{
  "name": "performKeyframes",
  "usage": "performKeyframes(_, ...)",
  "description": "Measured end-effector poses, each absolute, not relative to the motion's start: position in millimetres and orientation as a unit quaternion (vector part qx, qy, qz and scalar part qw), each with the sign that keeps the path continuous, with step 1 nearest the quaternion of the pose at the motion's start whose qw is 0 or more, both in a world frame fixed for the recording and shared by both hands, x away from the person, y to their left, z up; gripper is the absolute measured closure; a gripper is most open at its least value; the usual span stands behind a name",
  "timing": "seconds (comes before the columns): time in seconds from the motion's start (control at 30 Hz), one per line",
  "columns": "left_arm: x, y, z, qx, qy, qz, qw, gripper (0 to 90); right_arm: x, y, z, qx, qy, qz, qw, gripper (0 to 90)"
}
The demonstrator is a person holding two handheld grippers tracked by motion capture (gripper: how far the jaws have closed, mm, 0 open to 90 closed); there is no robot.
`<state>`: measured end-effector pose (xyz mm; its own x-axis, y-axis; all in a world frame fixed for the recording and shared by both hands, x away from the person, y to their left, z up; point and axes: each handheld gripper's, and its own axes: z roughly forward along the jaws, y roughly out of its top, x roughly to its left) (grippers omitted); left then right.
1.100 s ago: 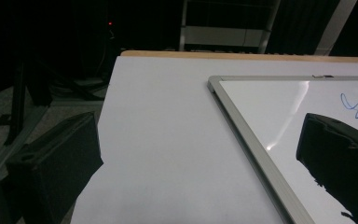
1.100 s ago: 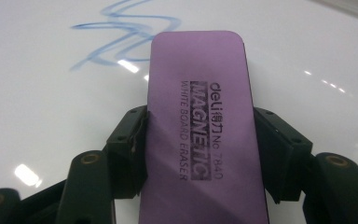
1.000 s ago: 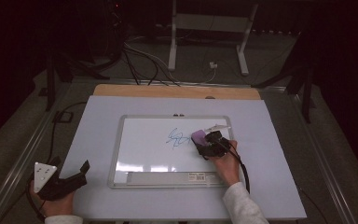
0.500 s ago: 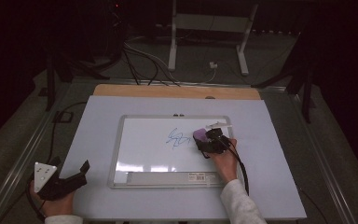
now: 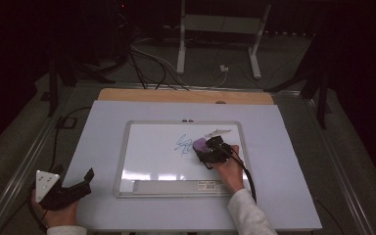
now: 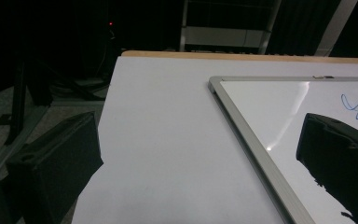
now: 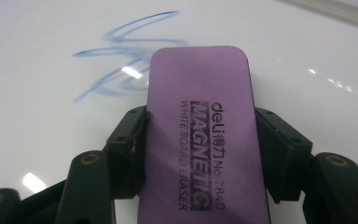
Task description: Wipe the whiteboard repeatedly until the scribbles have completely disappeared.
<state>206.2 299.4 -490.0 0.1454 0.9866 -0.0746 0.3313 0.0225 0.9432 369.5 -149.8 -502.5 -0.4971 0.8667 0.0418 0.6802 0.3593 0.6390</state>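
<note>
Eraser (image 5: pixel 200 145), purple, is sitting on the whiteboard (image 5: pixel 152 156) in the high view, clamped in my right gripper (image 5: pixel 206 152) just beside the blue scribble (image 5: pixel 182 143), while my left gripper (image 5: pixel 81 181) is resting near the table's (image 5: pixel 284 147) front-left corner. In my left gripper view, both jaws are standing wide apart, holding nothing, beside the whiteboard's frame (image 6: pixel 242 135). In my right gripper view, the jaws are pressing the eraser's (image 7: pixel 205 140) two long sides, its front end touching the scribble (image 7: pixel 116 60).

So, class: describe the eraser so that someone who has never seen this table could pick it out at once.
Find the silver-framed whiteboard lying flat on the white table. Near its right side, the right gripper clamps a flat purple eraser just beside a blue scribble. It is the one purple thing there, printed "Magnetic White Board Eraser" on top.
</note>
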Motion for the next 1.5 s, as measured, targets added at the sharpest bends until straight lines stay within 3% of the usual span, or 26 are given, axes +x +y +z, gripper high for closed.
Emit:
performKeyframes(0.3,207,299,-491,0.602,0.547,0.356,0.459,0.6,378,-159,-503,0.523,0.780,0.297,0.174,40.6)
performKeyframes(0.67,207,299,-491,0.603,0.547,0.356,0.459,0.6,368,-128,-503,0.447,0.826,0.316,0.135,40.6)
performKeyframes(1.03,207,299,-491,0.602,0.549,0.356,0.459,0.6,380,-144,-503,0.512,0.788,0.295,0.173,40.6)
performKeyframes(1.5,207,299,-491,0.604,0.547,0.356,0.457,0.6,351,-92,-502,0.373,0.864,0.320,0.105,40.6)
